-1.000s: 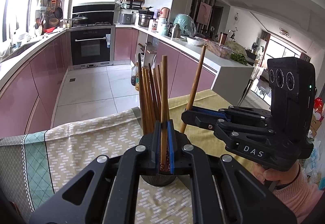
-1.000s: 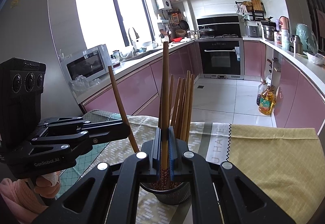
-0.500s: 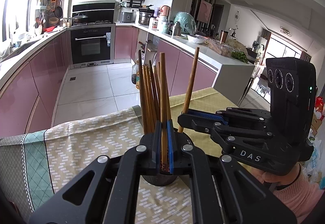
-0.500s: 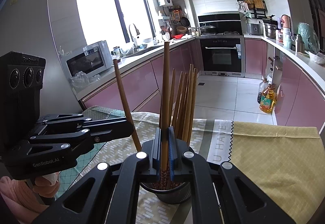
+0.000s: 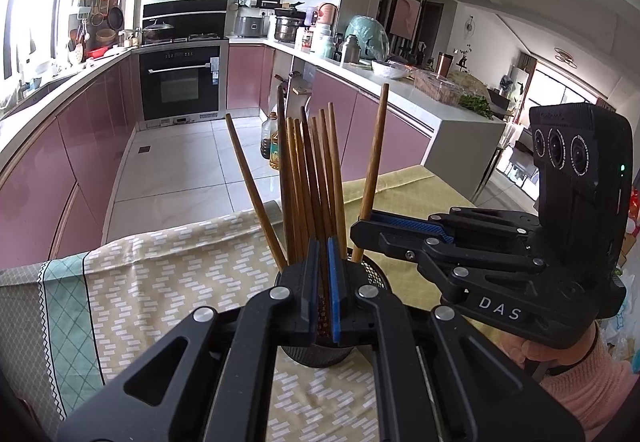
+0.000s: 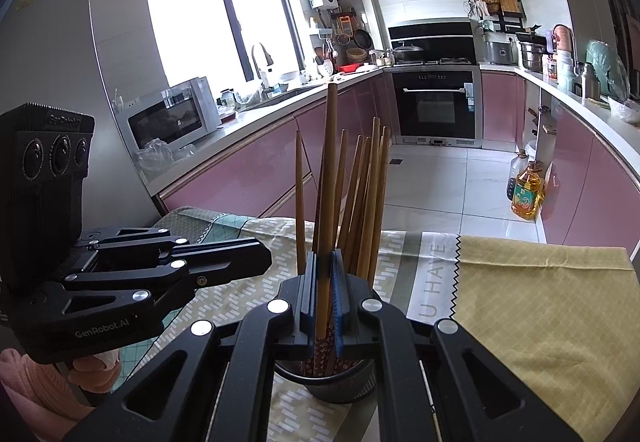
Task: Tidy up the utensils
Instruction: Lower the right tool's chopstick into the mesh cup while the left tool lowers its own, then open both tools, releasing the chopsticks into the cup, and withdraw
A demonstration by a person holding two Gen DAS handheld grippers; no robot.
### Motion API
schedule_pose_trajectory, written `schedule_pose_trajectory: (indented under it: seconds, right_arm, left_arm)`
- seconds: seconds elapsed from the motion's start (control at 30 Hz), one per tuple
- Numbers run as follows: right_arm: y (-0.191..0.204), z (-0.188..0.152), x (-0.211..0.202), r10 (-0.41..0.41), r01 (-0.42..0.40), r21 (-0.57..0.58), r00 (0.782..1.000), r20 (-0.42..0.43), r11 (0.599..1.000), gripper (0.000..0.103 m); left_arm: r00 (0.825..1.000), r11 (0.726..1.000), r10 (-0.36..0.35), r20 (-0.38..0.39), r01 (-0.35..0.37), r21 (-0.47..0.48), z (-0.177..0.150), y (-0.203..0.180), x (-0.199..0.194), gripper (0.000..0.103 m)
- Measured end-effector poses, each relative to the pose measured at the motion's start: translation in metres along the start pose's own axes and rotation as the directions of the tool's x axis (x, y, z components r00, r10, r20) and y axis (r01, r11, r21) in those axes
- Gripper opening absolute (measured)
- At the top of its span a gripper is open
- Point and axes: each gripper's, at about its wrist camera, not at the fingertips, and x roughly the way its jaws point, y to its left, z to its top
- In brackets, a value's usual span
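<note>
Right gripper (image 6: 325, 282) is clamped on one chopstick (image 6: 330, 161), held near upright with its lower end already inside the holder's (image 6: 340, 386) rim. Held that way, it looks like it's being lowered in beside the rest and kept vertical so it drops straight. Probably the last stretch of an insert, with the release not yet done.

Left gripper (image 5: 323, 282) sits just in front of the holder, pads with a narrow gap and nothing pinched. In the right view its tip stands clear of every stick, so it's slightly open and empty. It's likely parked close so it doesn't block the other hand.

The other chopsticks (image 5: 316, 169) stand bunched in the holder, fanned a bit. A single one (image 5: 250, 181) leans out to the left, apart from the bunch. The black mesh holder is upright on the table.

The surface is a patterned cloth (image 5: 160, 282), beige with white dashes and a teal edge, with a yellow cloth (image 6: 540, 302) next to it. The fabric is slightly wrinkled, so the holder could rock if bumped.

The room is a kitchen with pink cabinets (image 5: 80, 145), a white tile floor (image 5: 180, 169) and a black oven (image 6: 434, 101). There's a microwave (image 6: 172, 117) on the counter under a bright window (image 6: 208, 13), and an oil bottle (image 6: 528, 193) on the floor.
</note>
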Motion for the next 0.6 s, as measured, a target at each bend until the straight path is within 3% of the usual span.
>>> schedule_pose_trajectory:
  seconds: [0.6]
  right_arm:
    - [-0.004, 0.005, 0.013, 0.001, 0.0, 0.027, 1.0, -0.026, 1.0, 0.006]
  left_arm:
    - [1.0, 0.999, 0.028, -0.001, -0.028, -0.019, -0.007, 0.006, 0.011, 0.006]
